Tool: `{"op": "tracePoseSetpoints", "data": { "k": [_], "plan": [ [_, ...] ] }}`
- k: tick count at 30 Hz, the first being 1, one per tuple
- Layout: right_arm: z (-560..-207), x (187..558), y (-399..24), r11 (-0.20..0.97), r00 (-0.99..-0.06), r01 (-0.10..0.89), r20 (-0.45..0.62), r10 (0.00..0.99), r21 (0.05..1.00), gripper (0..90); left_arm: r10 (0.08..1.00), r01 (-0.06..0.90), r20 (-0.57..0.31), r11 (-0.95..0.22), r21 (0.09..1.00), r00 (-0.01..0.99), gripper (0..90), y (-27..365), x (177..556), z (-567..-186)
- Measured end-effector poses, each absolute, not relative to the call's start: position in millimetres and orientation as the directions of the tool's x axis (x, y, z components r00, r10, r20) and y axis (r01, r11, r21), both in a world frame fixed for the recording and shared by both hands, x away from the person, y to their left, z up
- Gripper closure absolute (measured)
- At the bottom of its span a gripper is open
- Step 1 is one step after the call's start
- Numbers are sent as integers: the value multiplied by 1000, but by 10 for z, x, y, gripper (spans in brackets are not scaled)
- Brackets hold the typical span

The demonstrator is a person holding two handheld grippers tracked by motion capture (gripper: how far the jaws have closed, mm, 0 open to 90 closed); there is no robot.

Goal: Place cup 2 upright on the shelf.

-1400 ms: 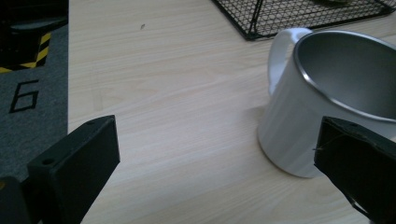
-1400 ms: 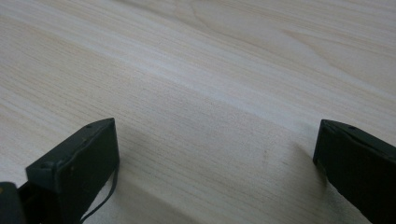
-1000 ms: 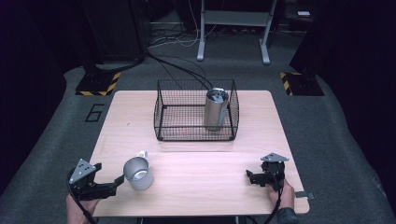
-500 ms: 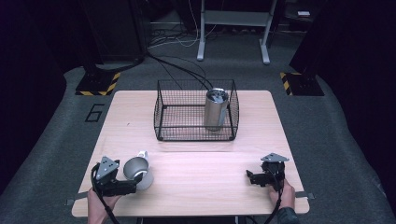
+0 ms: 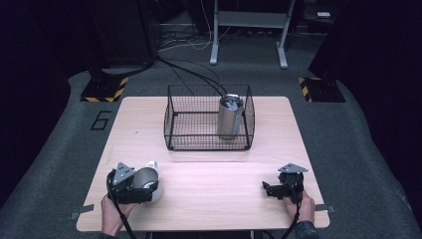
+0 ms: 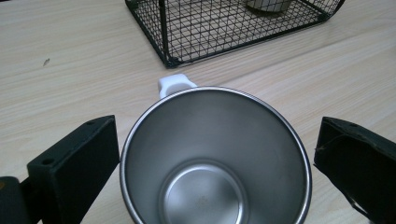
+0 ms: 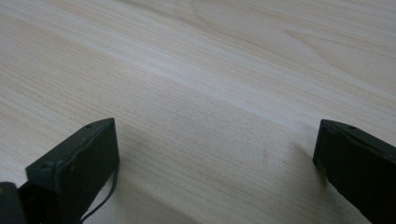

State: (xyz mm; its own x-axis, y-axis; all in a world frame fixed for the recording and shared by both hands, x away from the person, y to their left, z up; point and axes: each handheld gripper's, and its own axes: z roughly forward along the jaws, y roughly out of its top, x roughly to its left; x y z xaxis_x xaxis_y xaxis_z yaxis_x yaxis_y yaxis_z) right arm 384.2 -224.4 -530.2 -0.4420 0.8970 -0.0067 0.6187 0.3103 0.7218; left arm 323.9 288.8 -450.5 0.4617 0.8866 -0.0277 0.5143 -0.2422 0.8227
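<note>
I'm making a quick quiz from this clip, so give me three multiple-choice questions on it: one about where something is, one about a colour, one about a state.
1. Where does the steel canister stand?
A. inside the wire basket
B. on the bare table by the right claw
C. on the floor

2. What colour is the handle of the steel mug?
A. red
B. white
C. black

3. How is the left claw set?
A. shut flat on the table
B. clamped on the basket
C. open, a jaw on each side of the mug

Answers:
1 A, mesh walls surround it in the high view.
2 B, the handle shows white behind the rim.
3 C, the left gripper view shows both jaws clear of the rim.
</note>
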Motion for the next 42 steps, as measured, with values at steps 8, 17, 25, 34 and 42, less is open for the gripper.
{"op": "tracePoseSetpoints", "data": {
  "k": [8,17,25,34,42],
  "plan": [
    [-5302,3843,-2245,310,-442,619,-6,897,722,0,892,520,-28,-237,821,451,10,2839,3301,-4601],
    [-5300,3848,-2248,313,-448,624,0,894,717,0,899,548,4,-270,792,437,54,2789,3328,-4658],
    [-5301,3868,-2259,328,-470,612,-3,883,719,0,901,550,4,-269,791,434,60,2789,3325,-4655],
    [-5301,3856,-2224,321,-459,614,-5,888,721,0,894,537,26,-293,791,448,61,2800,3291,-4619],
    [-5299,3861,-2245,340,-481,609,-7,876,717,0,885,518,40,-307,799,464,62,2776,3308,-4505]
  ]
}}
